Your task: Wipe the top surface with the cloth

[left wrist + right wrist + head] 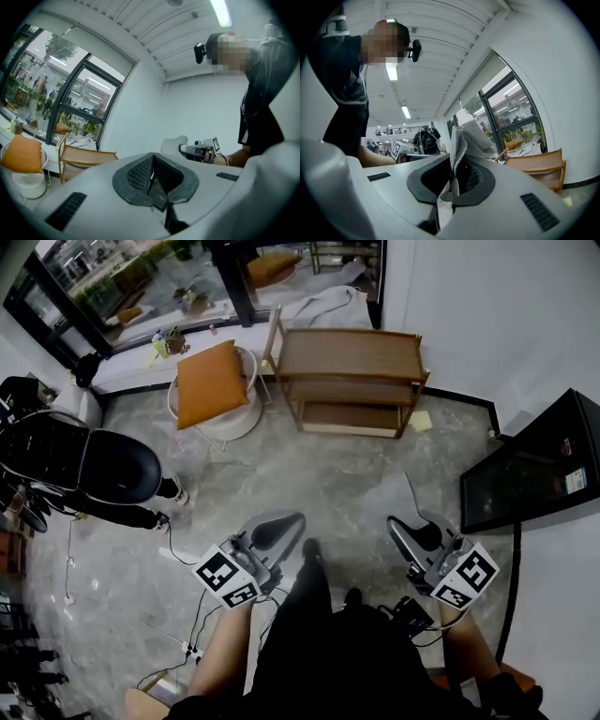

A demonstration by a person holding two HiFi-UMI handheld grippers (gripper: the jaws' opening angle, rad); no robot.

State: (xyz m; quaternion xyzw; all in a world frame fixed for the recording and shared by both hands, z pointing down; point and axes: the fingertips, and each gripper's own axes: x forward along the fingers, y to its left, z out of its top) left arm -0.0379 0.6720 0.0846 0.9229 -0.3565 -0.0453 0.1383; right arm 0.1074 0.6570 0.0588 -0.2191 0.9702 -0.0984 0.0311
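Note:
A grey knitted cloth [467, 139] sticks up from between the jaws of my right gripper [453, 177], which is shut on it. In the left gripper view the same cloth [174, 143] shows as a pale lump at the tip of the right gripper [199, 150]. My left gripper [152, 177] has its pads pressed together with nothing between them. In the head view both grippers, left [275, 530] and right [415, 533], are held low in front of the person's body. The wooden shelf unit [349, 352] with its flat top stands well ahead, by the window.
An orange cushion [210, 382] lies on a round white stool left of the shelf unit. A black office chair [89, 465] stands at the left. A black cabinet [536, 463] is at the right wall. Cables [187, 638] trail over the grey floor.

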